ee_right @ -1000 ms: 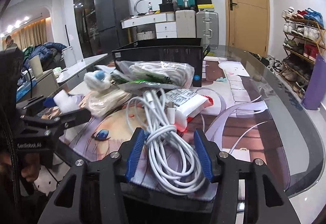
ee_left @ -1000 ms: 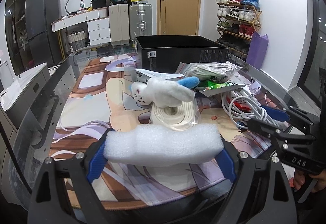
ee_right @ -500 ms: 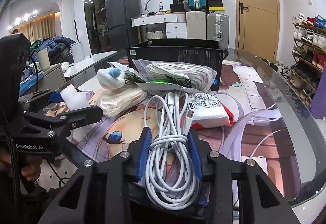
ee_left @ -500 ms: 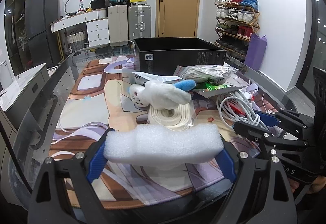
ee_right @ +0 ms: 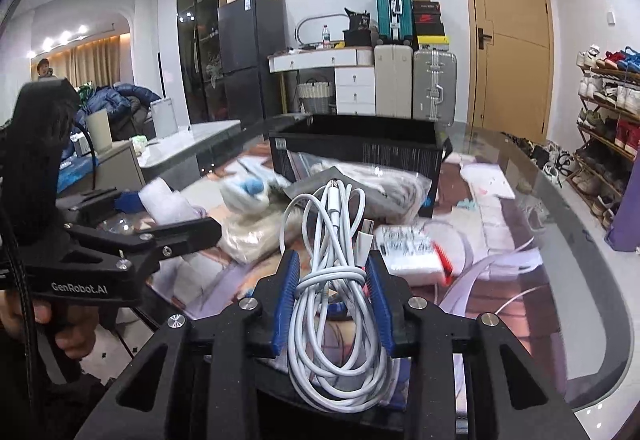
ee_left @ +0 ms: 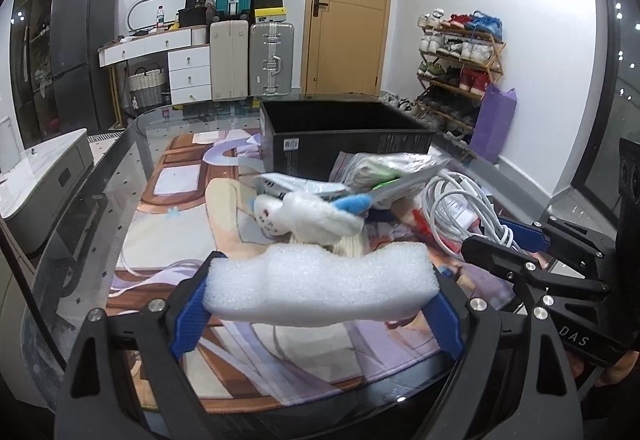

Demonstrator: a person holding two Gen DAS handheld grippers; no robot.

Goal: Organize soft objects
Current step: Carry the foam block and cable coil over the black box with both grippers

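Left gripper (ee_left: 320, 304): blue pads pinching a white foam block (ee_left: 320, 286) by its two ends, held above the printed mat (ee_left: 180, 236).

Right gripper (ee_right: 331, 296): jaws pressed in on a coiled white cable (ee_right: 334, 280), its loops rising above the pads and hanging below them; the plug ends stand upright between the strands. Seen from the left wrist view, this gripper sits to the right of the foam with the cable trailing from its tip.

Behind the foam: a white plush toy (ee_left: 308, 218) with a blue ear, lying on a cream roll that is mostly hidden.

Behind the toy and the cable: clear plastic bags (ee_left: 384, 168) of pale soft goods, piled loosely; beside them a white packet (ee_right: 408, 252) with a red edge, flat on the mat.

Farther back: a black box (ee_left: 348, 140), open-topped, standing on the glass table (ee_right: 580, 280) just behind the bags.

Background: suitcases (ee_left: 252, 60), a white drawer unit, a wooden door (ee_left: 348, 8), a shoe rack (ee_left: 456, 64) at the right wall.
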